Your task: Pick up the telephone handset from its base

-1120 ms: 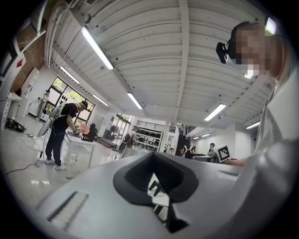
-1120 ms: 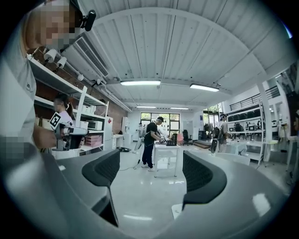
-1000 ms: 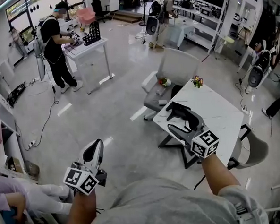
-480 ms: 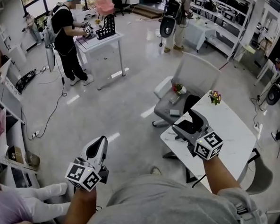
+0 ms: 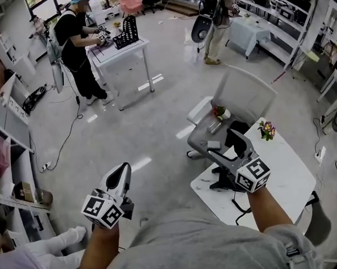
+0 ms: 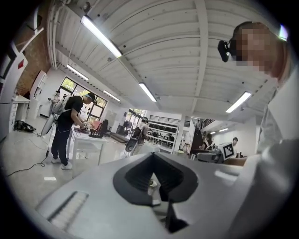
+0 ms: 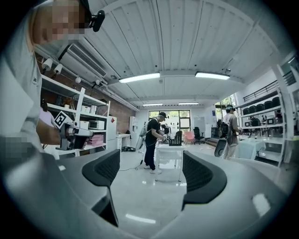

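Seen from the head camera, the black telephone (image 5: pixel 221 180) lies on the near-left part of a white, faintly veined table (image 5: pixel 285 175), a thin dark cord (image 5: pixel 239 205) trailing from it toward the near edge. Handset and base cannot be told apart here. The right gripper (image 5: pixel 226 147), grey with a marker cube, hangs directly above it, jaws spread and empty, its body covering part of the phone. Off to the left, well apart from the table, the left gripper (image 5: pixel 120 172) points its jaws, pressed together into a narrow tip, over the glossy grey floor (image 5: pixel 128 122). A small bunch of flowers (image 5: pixel 266 129) stands at the table's far corner beside a pale shell-backed chair (image 5: pixel 243 95). The left gripper view shows ribbed black pads (image 6: pixel 135 177) meeting at their tips with nothing between them. The right gripper view shows its ribbed pads (image 7: pixel 201 179) wide apart, framing only floor and a distant person (image 7: pixel 152 142); the telephone is out of sight there. A second ago the phone lay beyond the right jaw tips; now it sits beneath the gripper.
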Demonstrator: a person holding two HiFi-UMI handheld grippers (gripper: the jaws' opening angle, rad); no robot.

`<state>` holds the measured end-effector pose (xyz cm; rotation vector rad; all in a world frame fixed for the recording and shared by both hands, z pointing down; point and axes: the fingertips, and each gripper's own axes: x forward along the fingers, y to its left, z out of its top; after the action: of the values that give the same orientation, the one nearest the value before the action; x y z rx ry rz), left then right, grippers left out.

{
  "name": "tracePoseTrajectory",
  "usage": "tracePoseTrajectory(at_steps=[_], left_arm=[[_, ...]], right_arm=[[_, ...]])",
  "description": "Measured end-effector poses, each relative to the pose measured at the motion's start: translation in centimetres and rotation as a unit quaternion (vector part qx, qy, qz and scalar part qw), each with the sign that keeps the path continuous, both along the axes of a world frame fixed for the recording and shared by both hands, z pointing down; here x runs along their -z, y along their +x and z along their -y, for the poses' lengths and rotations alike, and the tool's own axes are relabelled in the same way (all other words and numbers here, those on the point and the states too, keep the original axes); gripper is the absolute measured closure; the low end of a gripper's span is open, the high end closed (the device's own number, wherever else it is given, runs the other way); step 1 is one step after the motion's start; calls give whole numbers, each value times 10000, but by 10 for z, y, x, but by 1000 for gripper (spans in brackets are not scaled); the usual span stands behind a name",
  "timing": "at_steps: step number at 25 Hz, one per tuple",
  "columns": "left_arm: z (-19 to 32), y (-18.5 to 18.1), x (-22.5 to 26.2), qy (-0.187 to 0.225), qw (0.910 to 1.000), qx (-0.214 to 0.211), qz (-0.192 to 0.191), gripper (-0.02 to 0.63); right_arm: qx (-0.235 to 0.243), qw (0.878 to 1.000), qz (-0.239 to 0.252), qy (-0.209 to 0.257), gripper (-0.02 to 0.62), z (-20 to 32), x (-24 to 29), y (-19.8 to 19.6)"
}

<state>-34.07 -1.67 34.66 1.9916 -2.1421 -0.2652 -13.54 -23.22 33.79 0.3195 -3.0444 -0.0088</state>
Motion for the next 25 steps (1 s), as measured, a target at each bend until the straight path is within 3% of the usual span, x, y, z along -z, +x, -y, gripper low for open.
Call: tracePoseTrajectory(at_steps=[5,10,16,25], left_arm=[[26,-19,-3,-58,9989,-469,64,555],[59,-9,-20,-272,9893,-1435,42,555],[110,54,-55,-460,9694,-2412,68,555],[171,161,-106,-755,9404,-3317,-23,555]], right_arm=[[-441,9988,-135,169,198,11,-9,-2],[-1201,9912,-460,320,198,16,-15,28],[-1590,9828,-893,279,198,21,-45,83],[-1379,9768,-1636,105,198,11,-138,158]])
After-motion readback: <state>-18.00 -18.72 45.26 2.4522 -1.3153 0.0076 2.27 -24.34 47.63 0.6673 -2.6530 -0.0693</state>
